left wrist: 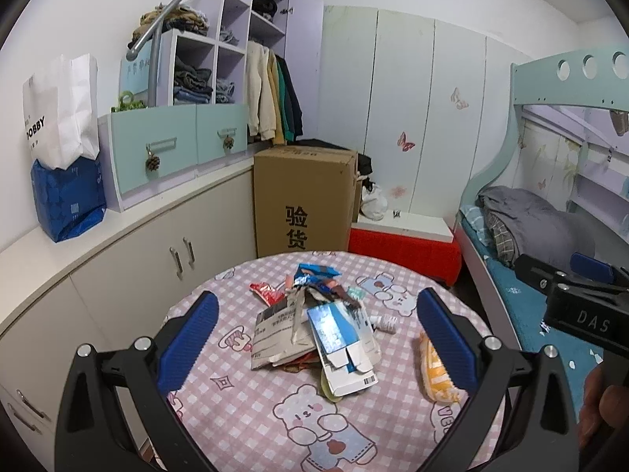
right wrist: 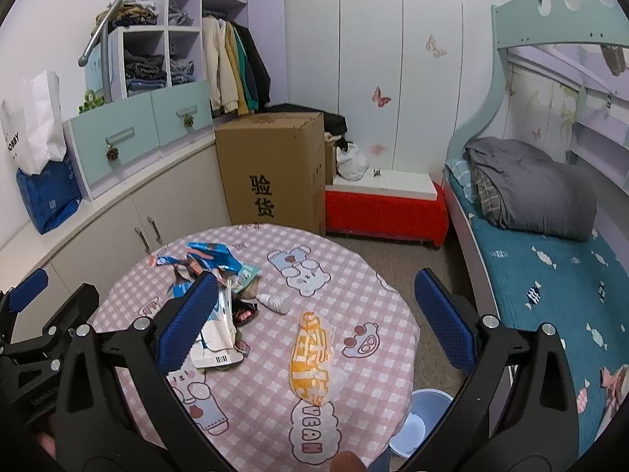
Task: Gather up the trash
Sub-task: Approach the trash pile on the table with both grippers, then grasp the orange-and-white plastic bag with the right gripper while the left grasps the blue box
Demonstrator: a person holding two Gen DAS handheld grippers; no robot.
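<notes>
Hovering over the round table (right wrist: pixel 377 275) right now, both grippers spread wide and holding nothing. The left gripper (left wrist: pixel 314 338) frames the trash pile (left wrist: pixel 318 326) of torn wrappers and flattened cartons at the table's middle. The right gripper (right wrist: pixel 314 330) sits over the orange snack packet (right wrist: pixel 312 358), which lies alone to the pile's right.

Biggest worry, I reckon: the pile is loose and layered, so a pinch could catch only the top carton and scatter the rest. A small white bottle (right wrist: pixel 275 303) could roll off. The blue bin (right wrist: pixel 422 421) is on the floor at the near right edge, partly hidden, so drops could miss.

Readable stuff: cardboard box (left wrist: pixel 304 200) says 验货, white paper bag (left wrist: pixel 61 114) shows "OBBY", tablecloth says "VEAN".
</notes>
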